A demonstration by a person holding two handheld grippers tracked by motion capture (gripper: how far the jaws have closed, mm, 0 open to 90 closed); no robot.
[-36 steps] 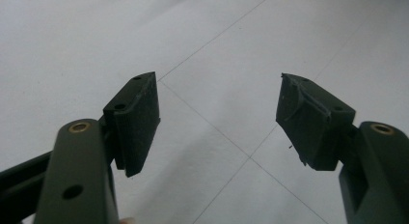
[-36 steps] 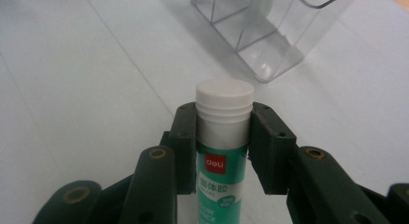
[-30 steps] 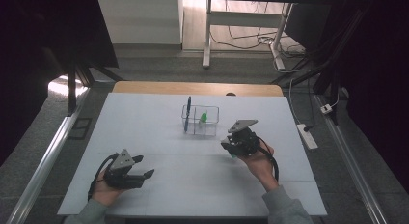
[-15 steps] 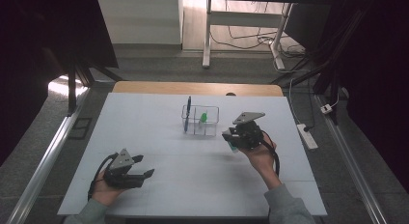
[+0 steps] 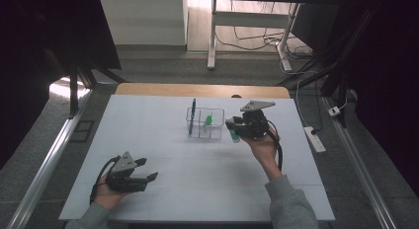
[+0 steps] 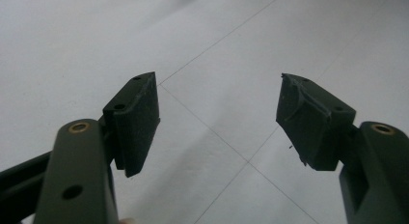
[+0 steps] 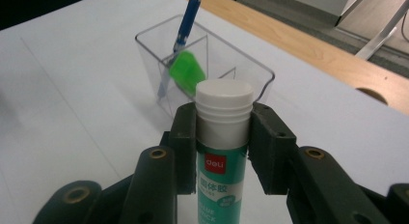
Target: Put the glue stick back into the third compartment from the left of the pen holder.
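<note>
Clamping the white-capped, teal-labelled glue stick (image 7: pixel 223 151) just below its cap, the jaws of the right gripper (image 5: pixel 236 128) have it held upright, one black pad on each side of the tube, the cap standing proud above them. In the high view the stick hangs at about 3 o'clock of the clear plastic divided organiser box (image 5: pixel 218 121), just beside its wall and lifted off the white surface (image 5: pixel 197 179).

To my eye the step in hand is carrying the stick over the rim and lowering it into a free compartment. Doing it well means raising the base clear of the near wall before moving across, since the thin clear wall looks light enough to be pushed along. Keep the tube vertical, so that it drops cleanly between the dividers. From the right gripper view the blue pen (image 7: pixel 179 45) leans in the compartment at about 11 o'clock and a green cap-like piece (image 7: pixel 186 72) sits beside it; the nearer cell towards 1 o'clock looks free, so aim there. Release only once the base rests on the bottom.

The left gripper (image 5: pixel 148 171) lies low at about 7 o'clock of the box, well apart, jaws wide and empty over bare surface; it could steady the box.
</note>
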